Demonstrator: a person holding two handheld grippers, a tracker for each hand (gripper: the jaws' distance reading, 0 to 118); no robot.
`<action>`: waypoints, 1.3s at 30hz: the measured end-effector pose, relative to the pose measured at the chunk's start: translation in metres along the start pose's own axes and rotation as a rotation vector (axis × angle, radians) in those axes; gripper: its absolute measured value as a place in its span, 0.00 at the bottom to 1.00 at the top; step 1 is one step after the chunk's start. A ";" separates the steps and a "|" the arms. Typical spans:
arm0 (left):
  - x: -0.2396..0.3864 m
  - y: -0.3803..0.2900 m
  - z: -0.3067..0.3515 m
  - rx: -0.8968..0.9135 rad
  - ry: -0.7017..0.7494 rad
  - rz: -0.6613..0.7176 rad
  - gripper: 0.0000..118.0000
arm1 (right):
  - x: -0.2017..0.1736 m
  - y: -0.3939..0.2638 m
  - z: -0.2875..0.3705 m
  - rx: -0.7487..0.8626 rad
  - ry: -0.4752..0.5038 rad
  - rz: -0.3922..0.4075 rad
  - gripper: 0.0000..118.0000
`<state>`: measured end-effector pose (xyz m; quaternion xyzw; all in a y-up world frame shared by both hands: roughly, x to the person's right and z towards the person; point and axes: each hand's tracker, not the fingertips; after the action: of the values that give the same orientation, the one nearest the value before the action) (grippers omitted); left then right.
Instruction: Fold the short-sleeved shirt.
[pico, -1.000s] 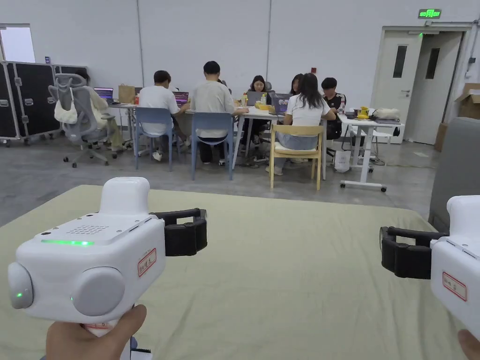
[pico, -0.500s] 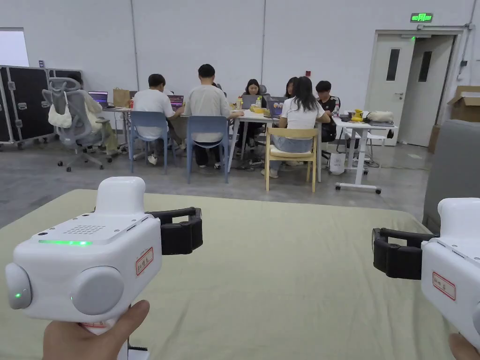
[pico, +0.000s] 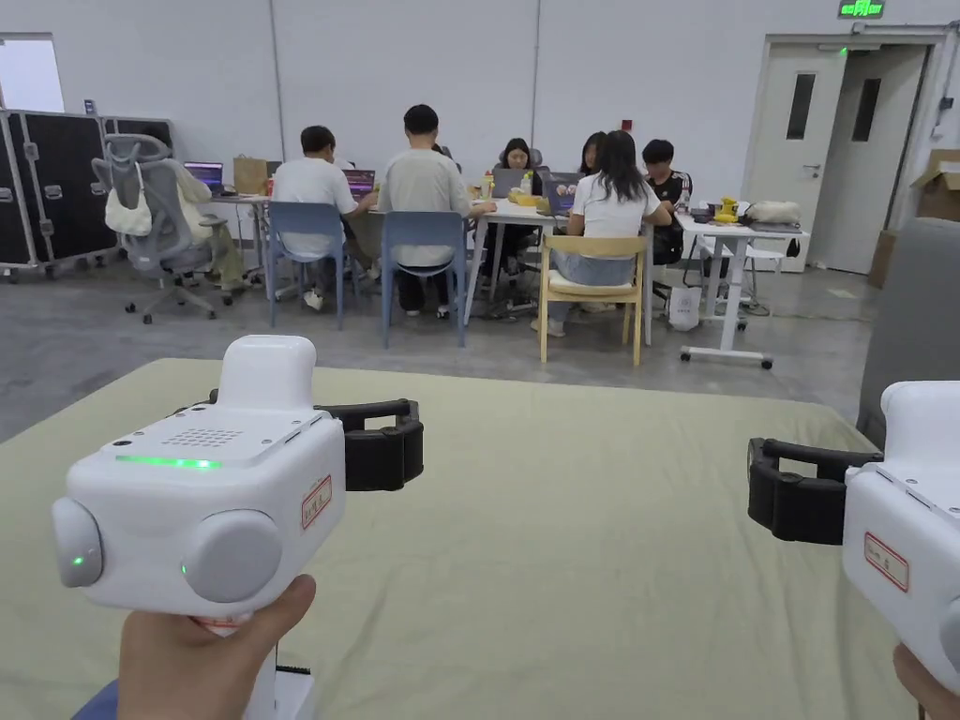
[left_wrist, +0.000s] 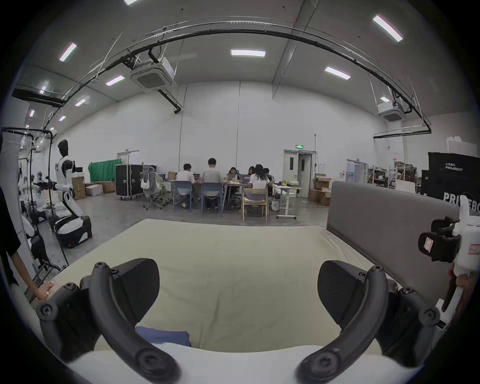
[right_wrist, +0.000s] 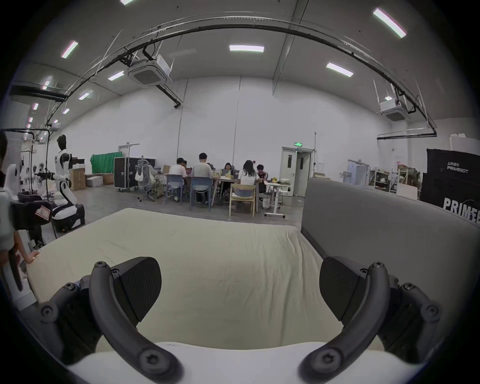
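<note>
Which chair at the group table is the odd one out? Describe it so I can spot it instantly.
Start at the long table where people sit, beyond the pale green bed. On its near side stand three chairs in a row; take the rightmost, the wooden chair, with a person seated on it. It has a light wood frame, while the two to its left are blue.

Bed: broad flat surface under a pale yellow-green sheet, lightly creased toward the grey headboard along its right side. A small blue fabric patch lies at the bed's near edge.
</note>
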<state>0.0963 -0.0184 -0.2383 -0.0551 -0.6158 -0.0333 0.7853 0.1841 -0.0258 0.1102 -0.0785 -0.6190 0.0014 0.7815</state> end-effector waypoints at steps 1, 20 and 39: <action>-0.001 0.000 -0.002 -0.004 0.004 0.000 1.00 | 0.000 0.000 -0.001 -0.007 -0.003 0.003 1.00; 0.004 0.001 -0.013 -0.004 0.006 -0.005 1.00 | 0.004 0.005 -0.010 -0.023 0.009 -0.034 1.00; -0.007 0.003 -0.020 -0.006 -0.023 0.052 1.00 | 0.000 0.001 -0.012 -0.003 -0.042 -0.028 1.00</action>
<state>0.1141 -0.0180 -0.2501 -0.0738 -0.6231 -0.0139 0.7785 0.1961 -0.0260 0.1071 -0.0708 -0.6362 -0.0090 0.7682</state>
